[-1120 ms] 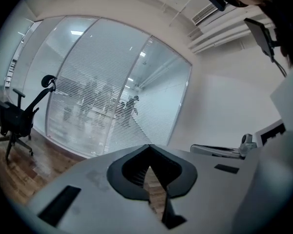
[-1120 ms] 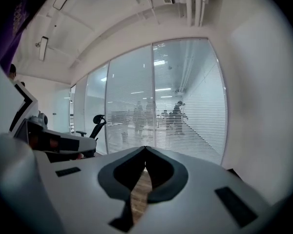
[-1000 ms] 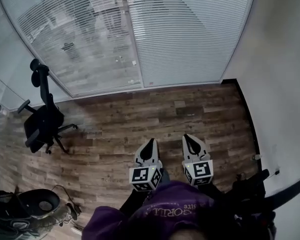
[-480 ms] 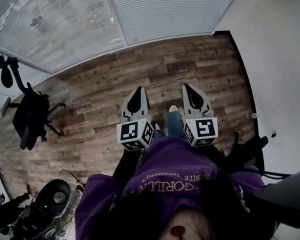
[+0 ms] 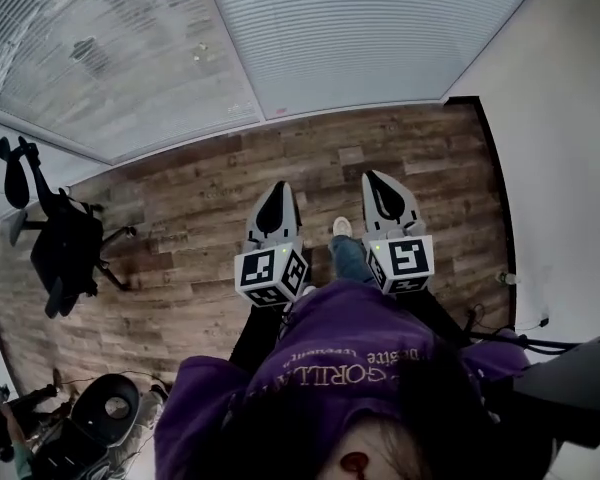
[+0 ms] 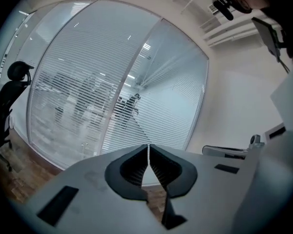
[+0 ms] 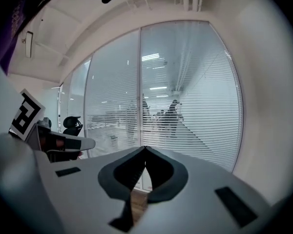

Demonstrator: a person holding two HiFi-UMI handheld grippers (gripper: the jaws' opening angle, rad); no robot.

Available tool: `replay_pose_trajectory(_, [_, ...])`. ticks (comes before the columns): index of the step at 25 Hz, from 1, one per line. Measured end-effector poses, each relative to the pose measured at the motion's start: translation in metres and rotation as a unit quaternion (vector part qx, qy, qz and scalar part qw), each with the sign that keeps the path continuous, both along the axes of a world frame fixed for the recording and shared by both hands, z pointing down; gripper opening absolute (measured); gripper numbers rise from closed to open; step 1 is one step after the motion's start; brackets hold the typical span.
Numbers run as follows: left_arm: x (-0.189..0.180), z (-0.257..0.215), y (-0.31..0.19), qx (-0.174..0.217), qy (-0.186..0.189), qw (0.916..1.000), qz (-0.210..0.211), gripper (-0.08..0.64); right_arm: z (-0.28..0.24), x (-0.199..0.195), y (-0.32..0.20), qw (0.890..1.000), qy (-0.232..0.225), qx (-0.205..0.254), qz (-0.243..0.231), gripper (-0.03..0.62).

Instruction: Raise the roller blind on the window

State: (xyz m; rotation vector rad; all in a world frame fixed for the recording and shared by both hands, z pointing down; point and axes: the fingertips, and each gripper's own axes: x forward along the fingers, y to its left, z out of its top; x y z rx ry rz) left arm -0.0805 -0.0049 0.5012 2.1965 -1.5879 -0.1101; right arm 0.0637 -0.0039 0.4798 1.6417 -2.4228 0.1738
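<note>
**Head view.** We have stepped closer to the blind [image 5: 380, 28] over the last second. Its foot, where it meets the floor [image 5: 210, 178], now lies nearer our grippers, and a shoe [image 5: 341, 226] shows forward between them. The left gripper [image 5: 277, 190] and right gripper [image 5: 374, 178] are side by side, both pointing at the blind and well apart from it. We judge this to be the approach only, since the blind hangs fully down. A chair [image 5: 65, 243] stands to the left of the blind, off our path. The wall [image 5: 570, 118] runs along the blind's right edge.

**Left gripper view.** The fingers [image 6: 134, 167] are closed tip to tip with nothing between them. The blind [image 6: 151, 91] fills the view ahead, slats down, with the chair [image 6: 2, 101] at its far left.

**Right gripper view.** These fingers [image 7: 158, 172] are closed too, and empty. The blind [image 7: 195, 116] is straight ahead, with the wall just to its right. Nothing stands between us and the blind. We cannot make out a cord or chain, and we judge that finding one comes next.
</note>
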Motion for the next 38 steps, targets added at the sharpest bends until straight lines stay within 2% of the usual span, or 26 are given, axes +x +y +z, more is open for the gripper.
replay_pose_trajectory(6, [0.015,-0.023,-0.097,0.026,0.029,0.9987,-0.034,0.002,-0.013,0.024,-0.088,1.0,0.009,0.008,-0.028,-0.003])
replay_pose_trajectory(10, [0.01,-0.04,-0.154,0.045,0.045,0.9958,-0.066,0.002,-0.011,0.036,-0.131,1.0,0.002,-0.004,-0.025,-0.003])
replay_pose_trajectory(18, [-0.05,-0.086,-0.254,0.107,0.05,0.9848,-0.127,0.003,-0.006,0.02,-0.186,0.999,0.005,-0.006,-0.032,-0.003])
replay_pose_trajectory(22, [-0.084,-0.105,-0.306,0.13,0.056,0.9787,-0.149,0.034,-0.018,0.006,-0.228,1.0,0.004,0.01,-0.018,-0.003])
replay_pose_trajectory(27, [-0.113,-0.119,-0.379,0.149,0.04,0.976,-0.154,0.088,-0.027,-0.017,-0.281,0.999,0.005,0.031,-0.016,-0.003])
replay_pose_trajectory(31, [-0.149,-0.127,-0.434,0.148,0.03,0.9728,-0.176,0.124,-0.025,-0.04,-0.303,1.0,0.009,0.025,-0.016,-0.003])
replay_pose_trajectory(34, [-0.17,-0.123,-0.469,0.132,0.055,0.9698,-0.197,0.126,-0.017,-0.041,-0.315,1.0,0.012,0.015,-0.011,-0.003])
replay_pose_trajectory(38, [-0.166,-0.118,-0.517,0.106,0.085,0.9718,-0.193,0.126,-0.012,-0.024,-0.34,1.0,0.011,0.007,-0.006,-0.003])
